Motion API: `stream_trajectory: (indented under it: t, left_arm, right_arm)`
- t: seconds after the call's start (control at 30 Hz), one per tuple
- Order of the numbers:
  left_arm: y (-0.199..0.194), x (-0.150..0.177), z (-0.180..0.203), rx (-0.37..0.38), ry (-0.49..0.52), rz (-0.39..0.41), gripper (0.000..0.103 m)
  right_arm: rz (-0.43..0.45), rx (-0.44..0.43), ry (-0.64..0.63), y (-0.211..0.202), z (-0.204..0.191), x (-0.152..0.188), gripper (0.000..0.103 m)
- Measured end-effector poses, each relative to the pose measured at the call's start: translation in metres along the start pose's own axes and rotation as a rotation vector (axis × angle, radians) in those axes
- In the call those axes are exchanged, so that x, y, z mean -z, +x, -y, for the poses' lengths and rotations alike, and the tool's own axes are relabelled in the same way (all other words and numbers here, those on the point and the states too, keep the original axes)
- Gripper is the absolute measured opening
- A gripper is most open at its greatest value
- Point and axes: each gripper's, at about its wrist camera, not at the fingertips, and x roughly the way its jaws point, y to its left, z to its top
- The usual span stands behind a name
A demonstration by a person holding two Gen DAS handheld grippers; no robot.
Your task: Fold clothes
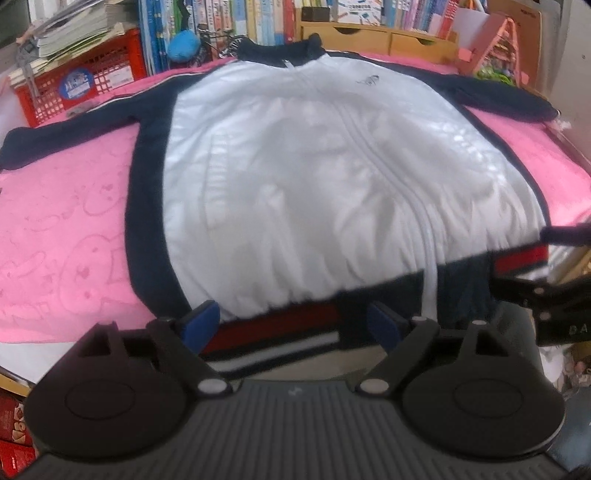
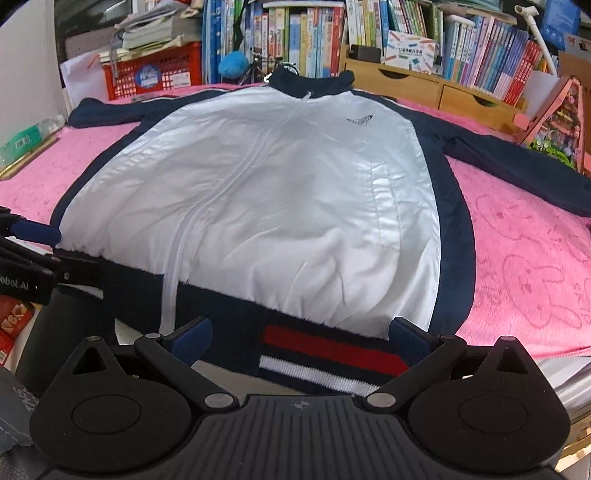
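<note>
We see the jacket (image 1: 295, 177) spread flat on the pink blanket (image 1: 66, 221), collar far, striped hem nearest. Our left gripper (image 1: 293, 325) and right gripper (image 2: 301, 332) hang spread apart, gripping nothing, at the hem's two ends.

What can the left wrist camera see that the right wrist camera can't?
Only the left wrist view shows the tip of the jacket's left sleeve lying on the pink blanket. Only the right wrist view shows the white pipe by the books and the clear plastic bottle at the blanket's left edge. Both show the white and navy jacket spread flat, zipped up, the red crate, the blue ball, the wooden drawers, and both open grippers, the left gripper and right gripper, at the striped hem.
</note>
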Motion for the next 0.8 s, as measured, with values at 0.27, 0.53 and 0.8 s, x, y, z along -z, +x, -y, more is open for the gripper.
stream_trajectory:
  t: [0.27, 0.53, 0.8]
  left_arm:
    - [0.0009, 0.0058, 0.0035, 0.002, -0.004, -0.025, 0.088]
    - [0.0028, 0.0086, 0.0054, 0.002, -0.006, -0.041, 0.088]
    - [-0.0003, 0.0071, 0.0058, 0.004, 0.005, -0.022, 0.088]
  right_arm:
    - [-0.014, 0.001, 0.007, -0.0027, 0.0007, 0.0067, 0.103]
    - [-0.017, -0.003, 0.007, -0.0026, 0.0019, 0.0093, 0.103]
    - [-0.01, -0.013, 0.007, -0.0018, 0.0051, 0.0094, 0.103]
